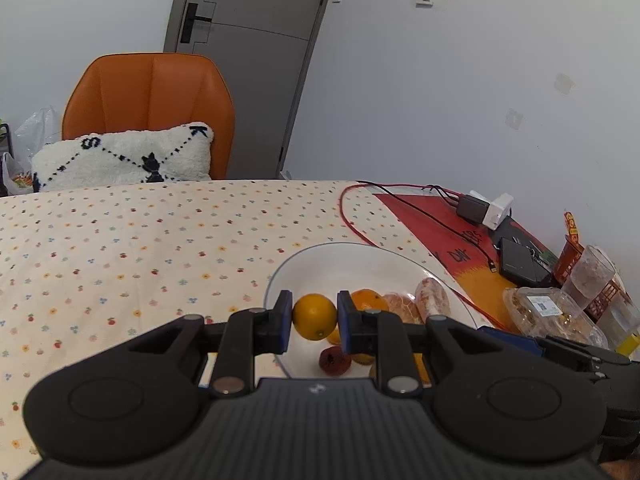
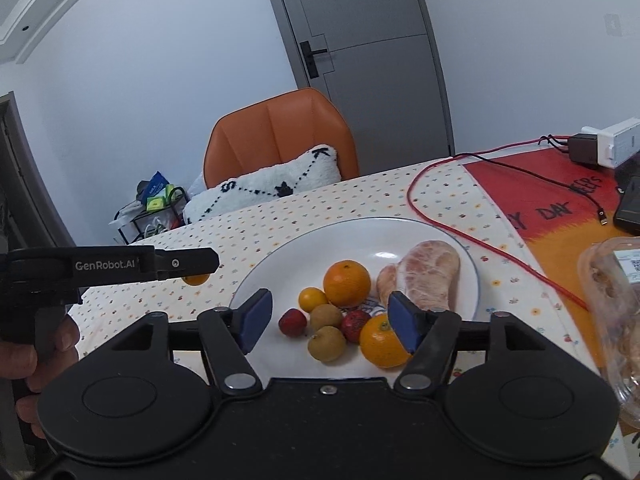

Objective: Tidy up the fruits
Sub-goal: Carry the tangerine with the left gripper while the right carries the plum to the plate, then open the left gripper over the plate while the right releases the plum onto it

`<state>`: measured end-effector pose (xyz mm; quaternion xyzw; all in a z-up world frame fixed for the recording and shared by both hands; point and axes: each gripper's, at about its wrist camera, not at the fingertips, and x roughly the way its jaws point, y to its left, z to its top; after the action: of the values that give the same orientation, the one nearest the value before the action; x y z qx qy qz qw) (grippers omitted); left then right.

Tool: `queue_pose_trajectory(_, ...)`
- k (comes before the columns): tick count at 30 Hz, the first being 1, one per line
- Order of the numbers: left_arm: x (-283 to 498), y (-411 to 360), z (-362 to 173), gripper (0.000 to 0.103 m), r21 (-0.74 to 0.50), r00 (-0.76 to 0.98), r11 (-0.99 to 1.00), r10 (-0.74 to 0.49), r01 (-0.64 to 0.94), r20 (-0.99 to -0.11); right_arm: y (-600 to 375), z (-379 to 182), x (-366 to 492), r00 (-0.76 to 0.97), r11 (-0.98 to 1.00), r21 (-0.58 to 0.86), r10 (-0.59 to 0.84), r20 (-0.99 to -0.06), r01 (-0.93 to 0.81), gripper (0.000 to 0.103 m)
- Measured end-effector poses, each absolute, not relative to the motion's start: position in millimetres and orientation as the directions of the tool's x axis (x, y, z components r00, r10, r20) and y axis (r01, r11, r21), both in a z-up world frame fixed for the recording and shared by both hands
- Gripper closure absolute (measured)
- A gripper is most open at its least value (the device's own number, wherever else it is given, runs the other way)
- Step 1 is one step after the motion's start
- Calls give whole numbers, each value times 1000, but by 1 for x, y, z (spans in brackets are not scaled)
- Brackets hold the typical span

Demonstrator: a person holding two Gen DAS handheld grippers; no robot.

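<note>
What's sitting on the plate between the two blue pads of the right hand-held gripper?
In the right wrist view, a strawberry, two longans, a second strawberry and a small orange lie on the plate there, untouched.

Right tool (image 2: 330,322) open over white plate (image 2: 420,232) of fruit, left tool (image 2: 200,266) gripping an orange (image 2: 195,279) beside it

fruits (image 2: 346,283) on plate (image 2: 276,268), chair (image 2: 280,132) behind table (image 2: 340,200)

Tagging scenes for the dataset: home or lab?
Likely a home dining room: a table under a dotted cloth, a plate of fruit, an orange chair with a cushion, and an interior door.
</note>
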<state>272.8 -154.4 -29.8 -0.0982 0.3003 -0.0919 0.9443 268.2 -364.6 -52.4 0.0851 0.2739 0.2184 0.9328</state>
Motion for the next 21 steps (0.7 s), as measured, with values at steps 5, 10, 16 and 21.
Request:
queue_pose_trajectory(5, 276, -158, -33, 78, -257, 789, 961, -236, 103, -567, -372, -54, 269, 759, 894, 281, 445, -475, -348, 33)
queue_pose_trajectory(10, 275, -152, -32, 71, -256, 790, 964, -213, 74, -575, -374, -55, 270, 757, 891, 293, 450, -474, -346, 30)
queue_pose_trajectory(16, 269, -143, -31, 48, -238, 789, 970, -177, 41, -588, -373, -59, 272, 751, 885, 308, 460, -474, -348, 27)
queue_pose_trajectory(21, 259, -141, -30, 45, -192, 796, 981, -140, 30, -589, -372, -62, 271, 745, 883, 323, 464, -479, -341, 23)
